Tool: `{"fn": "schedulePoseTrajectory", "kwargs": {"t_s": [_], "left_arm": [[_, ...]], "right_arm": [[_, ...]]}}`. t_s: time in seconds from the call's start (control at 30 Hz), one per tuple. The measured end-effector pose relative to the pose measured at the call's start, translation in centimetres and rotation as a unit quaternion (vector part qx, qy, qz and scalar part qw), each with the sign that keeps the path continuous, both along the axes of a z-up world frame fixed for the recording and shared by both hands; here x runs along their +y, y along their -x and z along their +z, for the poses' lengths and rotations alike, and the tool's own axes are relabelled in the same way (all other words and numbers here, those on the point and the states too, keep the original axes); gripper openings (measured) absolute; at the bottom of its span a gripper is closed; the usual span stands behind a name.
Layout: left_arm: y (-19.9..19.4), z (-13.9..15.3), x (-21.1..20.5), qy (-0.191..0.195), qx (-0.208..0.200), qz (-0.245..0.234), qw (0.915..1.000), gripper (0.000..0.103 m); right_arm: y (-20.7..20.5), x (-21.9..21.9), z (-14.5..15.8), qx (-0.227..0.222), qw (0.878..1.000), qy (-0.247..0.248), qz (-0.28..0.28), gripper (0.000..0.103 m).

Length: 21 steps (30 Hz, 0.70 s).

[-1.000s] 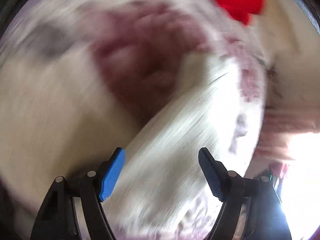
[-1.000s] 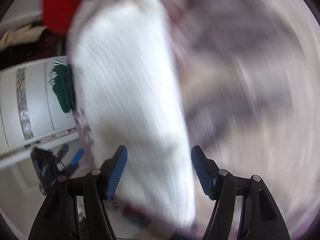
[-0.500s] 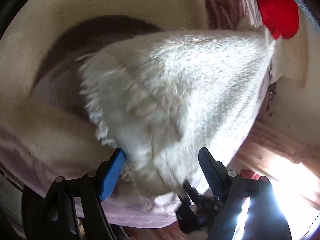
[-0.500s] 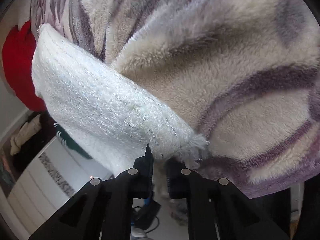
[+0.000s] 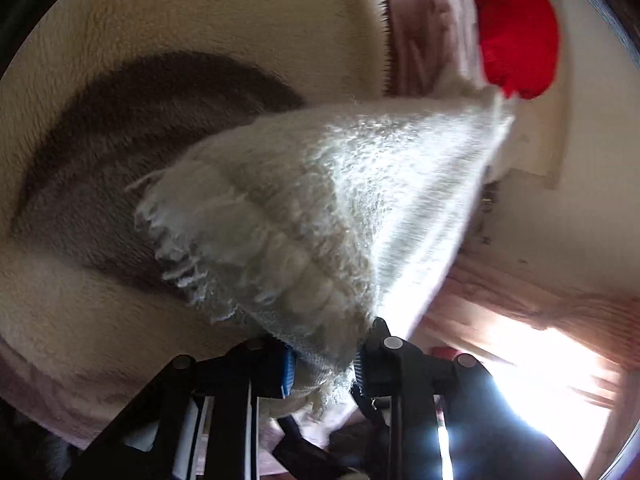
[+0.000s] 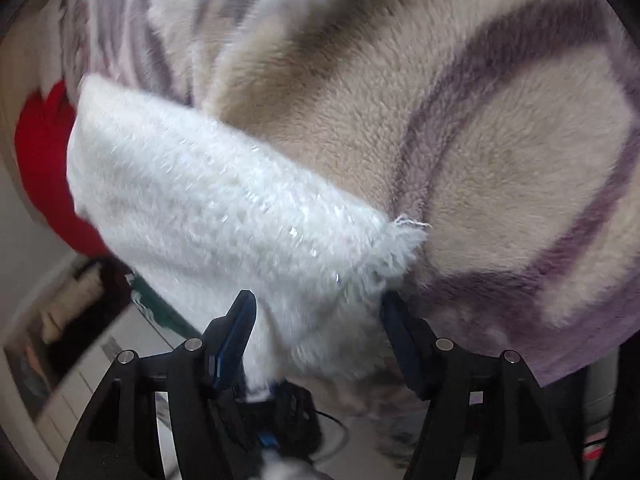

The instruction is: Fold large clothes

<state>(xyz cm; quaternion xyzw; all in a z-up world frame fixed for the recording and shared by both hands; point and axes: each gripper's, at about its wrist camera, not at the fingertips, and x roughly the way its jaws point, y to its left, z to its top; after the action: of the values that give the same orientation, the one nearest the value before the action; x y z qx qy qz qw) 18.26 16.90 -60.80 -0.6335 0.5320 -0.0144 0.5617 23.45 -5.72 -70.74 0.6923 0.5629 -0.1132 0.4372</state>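
The near corner of the white fuzzy garment (image 5: 320, 216) is now being clamped by the closing left gripper (image 5: 324, 372), while it is let go by the right gripper (image 6: 316, 332) (jaws opening, cloth between them unpressed). It lies over the striped fleece blanket (image 6: 500, 184); a handover is suggested.

A cream and purple plush blanket (image 6: 480, 152) fills the background, with a red cloth (image 5: 520, 32) beyond it.

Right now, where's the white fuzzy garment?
The white fuzzy garment lies on the beige-and-purple fleece blanket at its near edge, the red cloth beyond its far end; the closing left gripper pinches its near corner.
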Motion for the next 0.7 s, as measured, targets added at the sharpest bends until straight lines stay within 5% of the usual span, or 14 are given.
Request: {"fn": "schedulePoseTrajectory", "kwargs": {"t_s": [0.03,0.13,0.23,0.33,0.43,0.53,0.7], "left_arm": [[0.4,-0.1,0.3,0.018,-0.011,0.012,0.9997,0.019],[1.0,-0.5,-0.1,0.071,-0.052,0.034,0.9956,0.019],[0.9,-1.0,-0.1,0.094,-0.085,0.015,0.9917,0.019],[1.0,-3.0,-1.1,0.069,-0.046,-0.049,0.9953,0.026],[2.2,-4.7,0.0,0.044,0.047,-0.087,0.9941,0.038],[2.6,-1.7,1.8,0.014,0.065,-0.109,0.9918,0.054],[0.8,0.4,1.8,0.038,0.085,-0.093,0.9913,0.062]], "right_arm": [[-0.2,0.0,-0.4,0.002,1.000,-0.010,-0.022,0.063],[-1.1,2.1,0.4,-0.030,0.998,0.003,-0.047,0.024],[-3.2,2.7,3.7,-0.127,0.991,0.043,0.002,0.021],[-4.8,2.5,5.8,-0.208,0.972,0.091,0.063,0.020],[-6.6,4.0,3.5,-0.122,0.963,0.143,0.193,0.026],[-5.9,4.6,2.3,-0.063,0.982,0.090,0.151,0.046],[-5.5,6.6,5.1,-0.066,0.990,0.061,0.108,0.055]]}}
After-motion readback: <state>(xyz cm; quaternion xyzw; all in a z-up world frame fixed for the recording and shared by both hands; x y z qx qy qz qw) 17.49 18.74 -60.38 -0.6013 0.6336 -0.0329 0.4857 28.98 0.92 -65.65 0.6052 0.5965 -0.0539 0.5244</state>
